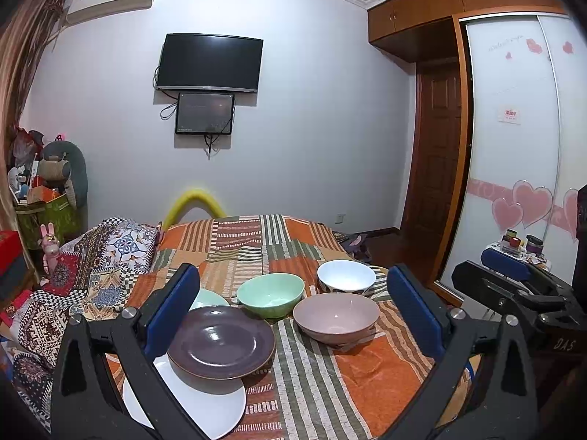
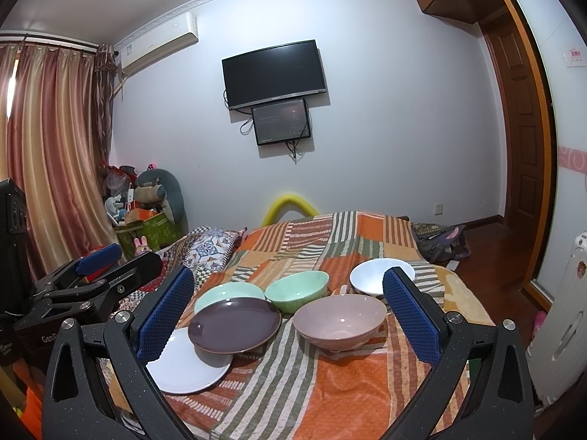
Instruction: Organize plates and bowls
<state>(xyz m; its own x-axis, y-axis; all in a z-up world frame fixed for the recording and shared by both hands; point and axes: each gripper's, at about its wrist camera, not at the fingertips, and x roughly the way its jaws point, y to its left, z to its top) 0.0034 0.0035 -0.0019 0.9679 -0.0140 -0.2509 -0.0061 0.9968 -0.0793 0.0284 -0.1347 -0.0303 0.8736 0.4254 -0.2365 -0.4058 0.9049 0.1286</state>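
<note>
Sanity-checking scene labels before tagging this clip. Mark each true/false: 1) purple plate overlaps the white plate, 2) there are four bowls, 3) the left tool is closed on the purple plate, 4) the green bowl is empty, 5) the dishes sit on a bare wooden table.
1) The purple plate overlaps the white plate. True.
2) There are four bowls. False: three, a green bowl, a pink bowl and a white bowl.
3) The left tool is closed on the purple plate. False: its jaws stand wide apart, holding nothing; so does the right tool.
4) The green bowl is empty. True.
5) The dishes sit on a bare wooden table. False: they rest on a striped orange blanket.
</note>
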